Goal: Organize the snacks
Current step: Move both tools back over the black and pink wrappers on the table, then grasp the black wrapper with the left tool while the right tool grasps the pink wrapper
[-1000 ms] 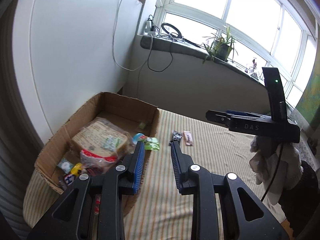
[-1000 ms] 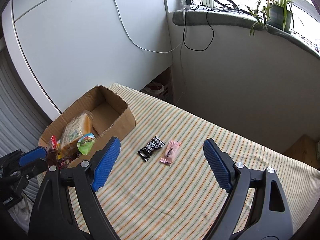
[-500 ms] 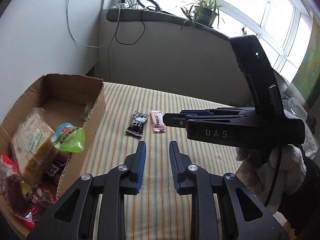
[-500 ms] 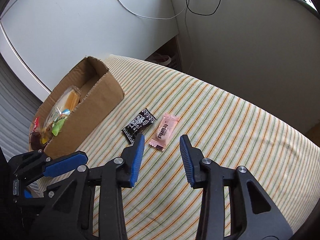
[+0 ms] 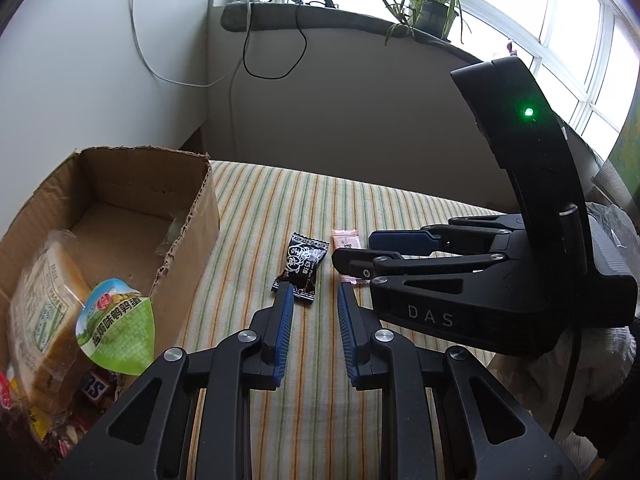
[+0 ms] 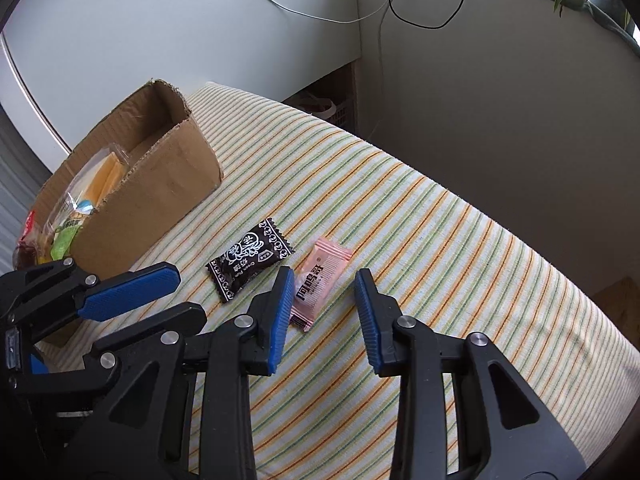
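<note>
While two candies lie loose (black candy, pink candy), left gripper released, right gripper closing, unclenched.

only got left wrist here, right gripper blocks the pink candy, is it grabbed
Observer: No. In the right wrist view the pink candy lies flat in the gap of the right gripper. The jaws are closing, pads not pressing on it.
Operator: touching the black one
Observer: No. A strip of cloth shows between it and the black candy.
Operator: my left tips on the black one
Observer: No. Seen from the side, the left gripper stops short of it.
</note>
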The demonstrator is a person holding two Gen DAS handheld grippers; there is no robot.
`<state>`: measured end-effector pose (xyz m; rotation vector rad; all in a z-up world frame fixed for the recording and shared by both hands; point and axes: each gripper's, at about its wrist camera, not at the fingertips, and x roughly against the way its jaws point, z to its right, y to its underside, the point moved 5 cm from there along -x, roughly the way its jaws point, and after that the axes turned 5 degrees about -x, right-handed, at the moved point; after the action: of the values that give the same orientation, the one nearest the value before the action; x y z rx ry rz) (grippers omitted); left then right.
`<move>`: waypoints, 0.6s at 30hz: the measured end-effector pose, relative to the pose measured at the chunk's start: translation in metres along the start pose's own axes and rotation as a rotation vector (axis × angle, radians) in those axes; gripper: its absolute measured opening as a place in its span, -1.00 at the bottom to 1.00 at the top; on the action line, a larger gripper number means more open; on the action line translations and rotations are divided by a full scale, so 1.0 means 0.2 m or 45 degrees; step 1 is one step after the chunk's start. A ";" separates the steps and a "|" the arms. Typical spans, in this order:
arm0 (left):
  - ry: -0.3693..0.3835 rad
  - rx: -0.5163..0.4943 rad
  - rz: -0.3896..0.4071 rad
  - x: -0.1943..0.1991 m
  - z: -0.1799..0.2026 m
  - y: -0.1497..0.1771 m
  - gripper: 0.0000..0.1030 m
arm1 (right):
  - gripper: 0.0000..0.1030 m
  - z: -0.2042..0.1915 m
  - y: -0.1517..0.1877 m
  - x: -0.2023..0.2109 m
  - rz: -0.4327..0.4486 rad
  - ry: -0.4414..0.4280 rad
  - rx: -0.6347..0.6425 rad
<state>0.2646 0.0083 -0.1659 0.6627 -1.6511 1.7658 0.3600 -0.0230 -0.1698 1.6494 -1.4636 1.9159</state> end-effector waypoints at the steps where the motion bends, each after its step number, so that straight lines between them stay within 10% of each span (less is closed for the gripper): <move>1: -0.004 -0.003 -0.002 -0.01 0.00 0.00 -0.59 | -0.45 0.00 0.00 0.00 -0.004 0.004 0.013; 18: -0.054 -0.024 -0.048 -0.17 0.04 -0.07 -0.59 | -0.59 0.11 0.02 0.04 -0.001 0.017 0.051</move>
<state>0.2974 -0.0030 -0.1809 0.7227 -1.6706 1.7180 0.3679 -0.0453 -0.1682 1.6508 -1.4284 1.9645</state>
